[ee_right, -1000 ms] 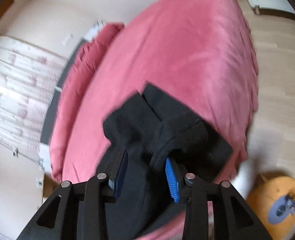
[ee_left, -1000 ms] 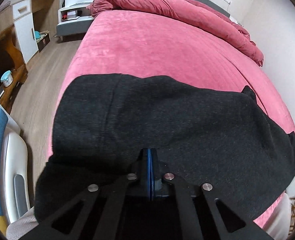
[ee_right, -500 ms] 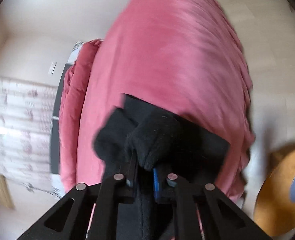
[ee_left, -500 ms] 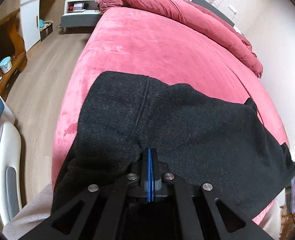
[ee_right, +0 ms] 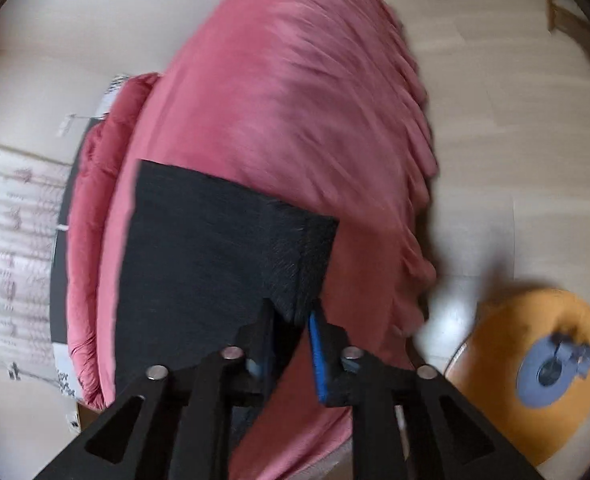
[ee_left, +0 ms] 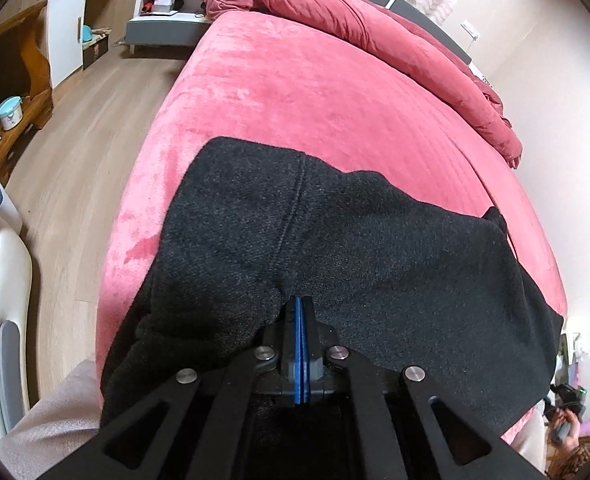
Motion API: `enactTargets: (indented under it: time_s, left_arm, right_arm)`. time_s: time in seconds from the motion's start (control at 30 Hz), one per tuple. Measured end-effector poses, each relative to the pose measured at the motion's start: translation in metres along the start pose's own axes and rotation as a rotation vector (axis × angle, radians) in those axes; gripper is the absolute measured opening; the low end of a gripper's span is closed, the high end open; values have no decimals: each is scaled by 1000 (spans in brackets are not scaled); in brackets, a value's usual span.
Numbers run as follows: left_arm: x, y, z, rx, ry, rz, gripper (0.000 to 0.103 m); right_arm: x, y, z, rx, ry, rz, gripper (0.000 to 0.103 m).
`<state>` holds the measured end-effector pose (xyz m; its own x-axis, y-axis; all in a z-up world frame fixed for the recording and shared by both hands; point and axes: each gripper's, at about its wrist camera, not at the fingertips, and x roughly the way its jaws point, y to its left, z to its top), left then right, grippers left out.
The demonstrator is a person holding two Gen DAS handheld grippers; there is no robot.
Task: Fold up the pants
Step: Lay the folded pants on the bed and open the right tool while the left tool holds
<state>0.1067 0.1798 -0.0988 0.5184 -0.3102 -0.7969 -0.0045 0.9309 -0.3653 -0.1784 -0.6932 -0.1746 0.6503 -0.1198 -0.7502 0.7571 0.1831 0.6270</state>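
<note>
The black pants [ee_left: 335, 248] are lying on the pink bed [ee_left: 315, 92], near the foot end and spread across most of its width, with the near edge hanging over the side of the mattress. In the left wrist view a seam runs down the fabric straight toward the gripper.

The left gripper [ee_left: 300, 312] is squeezed fully together, the two blue pads flat against each other, right at the near edge of the pants. The cloth bunches up around the tips there, so it looks pinched, but whether any fabric is actually caught between the pads is hard to tell from this angle.

The right gripper [ee_right: 293, 320] is at the other end of the pants [ee_right: 215, 248], at a near corner where the fabric looks doubled over into a thicker band. Its jaws are narrow and opening at this moment, with that corner of cloth sitting between the fingers; the pads don't seem to be pressing on it. This view is pretty blurry, so finer detail is lost.

Around the bed [ee_right: 295, 100]: a rumpled red blanket [ee_left: 375, 32] piled along the headboard side, wood floor [ee_left: 75, 140], a white nightstand [ee_left: 163, 4] past the far corner, and a round orange stool [ee_right: 535, 380] on the floor beside the right gripper.
</note>
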Motion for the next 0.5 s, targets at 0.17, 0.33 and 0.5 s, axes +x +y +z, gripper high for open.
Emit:
enactTargets:
  time_s: [0.17, 0.33, 0.5]
  left_arm:
    - [-2, -7, -5, 25, -33, 43, 3]
    - [-3, -8, -7, 48, -34, 46, 3]
    - [-8, -6, -10, 51, -46, 37, 3]
  right_arm:
    - [-36, 20, 8, -99, -195, -208, 34]
    - [-35, 95, 10, -215, -124, 7, 34]
    - [15, 210, -38, -448, 138, 176, 37]
